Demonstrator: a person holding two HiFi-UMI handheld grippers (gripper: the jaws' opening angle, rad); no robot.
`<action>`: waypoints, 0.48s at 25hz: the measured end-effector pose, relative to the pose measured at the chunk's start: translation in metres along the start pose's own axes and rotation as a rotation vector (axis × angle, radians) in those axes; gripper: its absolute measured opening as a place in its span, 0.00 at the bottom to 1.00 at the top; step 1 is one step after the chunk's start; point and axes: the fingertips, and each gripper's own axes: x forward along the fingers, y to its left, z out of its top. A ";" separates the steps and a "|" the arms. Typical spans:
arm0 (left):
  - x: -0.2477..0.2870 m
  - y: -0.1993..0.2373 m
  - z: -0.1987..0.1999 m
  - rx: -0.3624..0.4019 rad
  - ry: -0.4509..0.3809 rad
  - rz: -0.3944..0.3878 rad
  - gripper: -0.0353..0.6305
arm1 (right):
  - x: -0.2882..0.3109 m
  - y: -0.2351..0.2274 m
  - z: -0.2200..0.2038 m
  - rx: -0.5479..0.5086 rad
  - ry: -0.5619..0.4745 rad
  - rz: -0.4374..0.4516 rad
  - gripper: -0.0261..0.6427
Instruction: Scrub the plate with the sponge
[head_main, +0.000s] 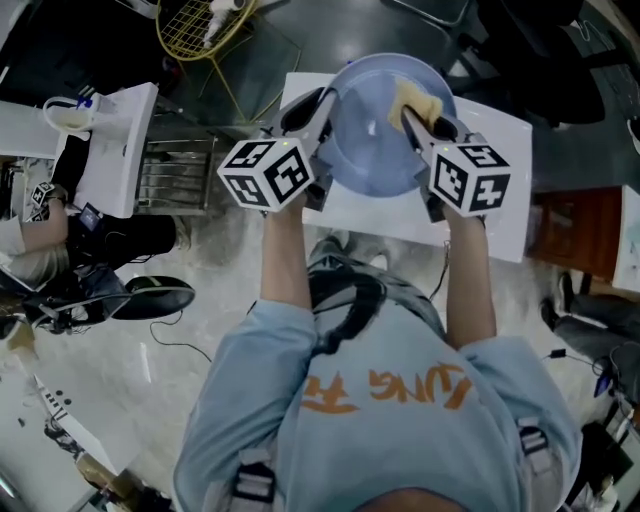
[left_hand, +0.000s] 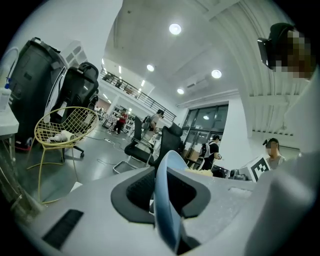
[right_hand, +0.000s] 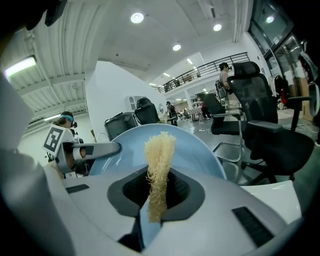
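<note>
A light blue plate (head_main: 375, 140) is held tilted above the white table (head_main: 500, 205). My left gripper (head_main: 322, 108) is shut on the plate's left rim, and in the left gripper view that rim (left_hand: 167, 200) stands edge-on between the jaws. My right gripper (head_main: 420, 118) is shut on a yellow fibrous sponge (head_main: 413, 98), which lies against the plate's upper right face. In the right gripper view the sponge (right_hand: 159, 165) sticks up from the jaws in front of the plate (right_hand: 195, 150), with the left gripper (right_hand: 95, 149) at the plate's far edge.
A yellow wire chair (head_main: 200, 25) stands beyond the table, and a metal rack (head_main: 175, 170) is at its left. A seated person (head_main: 40, 230) is at the far left. Black office chairs (right_hand: 265, 130) stand to the right, with a wooden cabinet (head_main: 575, 230) beside the table.
</note>
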 end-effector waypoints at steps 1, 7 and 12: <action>0.001 0.001 0.001 -0.004 -0.005 0.005 0.12 | -0.003 -0.008 -0.001 0.007 0.001 -0.012 0.10; 0.005 0.001 0.000 -0.012 -0.017 0.035 0.12 | -0.022 -0.049 -0.018 0.081 0.012 -0.084 0.10; -0.002 0.007 0.003 -0.021 -0.034 0.070 0.12 | -0.033 -0.068 -0.023 0.098 0.020 -0.114 0.10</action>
